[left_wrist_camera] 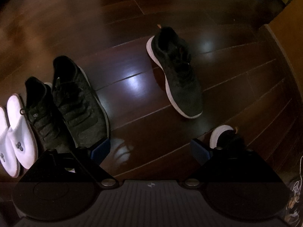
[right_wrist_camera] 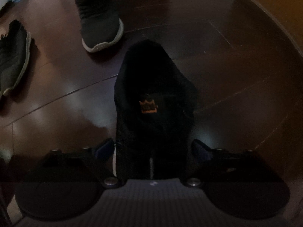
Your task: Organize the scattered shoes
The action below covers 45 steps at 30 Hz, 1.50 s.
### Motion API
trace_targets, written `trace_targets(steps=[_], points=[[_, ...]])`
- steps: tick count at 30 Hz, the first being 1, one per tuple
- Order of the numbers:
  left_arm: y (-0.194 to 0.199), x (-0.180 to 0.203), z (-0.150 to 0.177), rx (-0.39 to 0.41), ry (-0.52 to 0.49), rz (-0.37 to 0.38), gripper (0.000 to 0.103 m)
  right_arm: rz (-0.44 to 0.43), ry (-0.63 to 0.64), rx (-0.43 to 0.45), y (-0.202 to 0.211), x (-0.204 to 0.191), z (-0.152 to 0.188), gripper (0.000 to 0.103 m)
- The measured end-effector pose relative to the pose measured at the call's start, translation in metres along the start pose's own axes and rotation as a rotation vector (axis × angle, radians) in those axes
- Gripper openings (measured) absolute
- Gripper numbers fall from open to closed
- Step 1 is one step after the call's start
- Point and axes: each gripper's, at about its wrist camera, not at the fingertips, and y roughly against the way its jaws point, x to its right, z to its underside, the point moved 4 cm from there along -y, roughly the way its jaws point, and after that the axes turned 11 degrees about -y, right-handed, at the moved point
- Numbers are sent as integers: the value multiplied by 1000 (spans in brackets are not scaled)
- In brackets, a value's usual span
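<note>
Right gripper [right_wrist_camera: 153, 149]: jaws spread wide, straddling the heel of a black shoe [right_wrist_camera: 151, 94] without visibly pressing it; the left pad [right_wrist_camera: 106, 149] lies just beside the shoe's white sole edge, the right pad stands apart. Whether the shoe rests on the floor [right_wrist_camera: 236, 75] or is lifted cannot be told in this dim view. The upper is matte black fabric with an orange tongue tag; its toe points away from the camera. This placement suits a heel grasp, judged the step in hand.

Left gripper [left_wrist_camera: 151, 149]: released, jaws apart, holding nothing, above bare floor. The same shoe's heel [left_wrist_camera: 227, 136] shows just behind its right pad.

Outward: a matching sneaker [left_wrist_camera: 176, 71], knit black with a smooth white sole, lies alone at an angle, well apart from the row. At left, a black pair [left_wrist_camera: 66, 106] and white slippers [left_wrist_camera: 17, 138] stand side by side, toes aligned, apparently already arranged. The floor is dark, glossy wood planking that mirrors the lamps.
</note>
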Motion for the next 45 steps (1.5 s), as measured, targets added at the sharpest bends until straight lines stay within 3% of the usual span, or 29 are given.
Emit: trace_targets(steps=[14, 22, 29, 37, 45], points=[[-4, 1, -1, -7, -15, -21, 94, -6, 13, -11, -5, 7, 11, 88], [-9, -3, 4, -23, -9, -39, 94, -13, -6, -21, -4, 12, 14, 68], [-10, -8, 4, -24, -6, -40, 94, -2, -20, -22, 3, 6, 15, 61], [-6, -16, 2, -14, 16, -22, 94, -1, -27, -12, -3, -5, -2, 59], [-1, -28, -1, -4, 43, -8, 94, 8, -14, 20, 17, -10, -10, 58]])
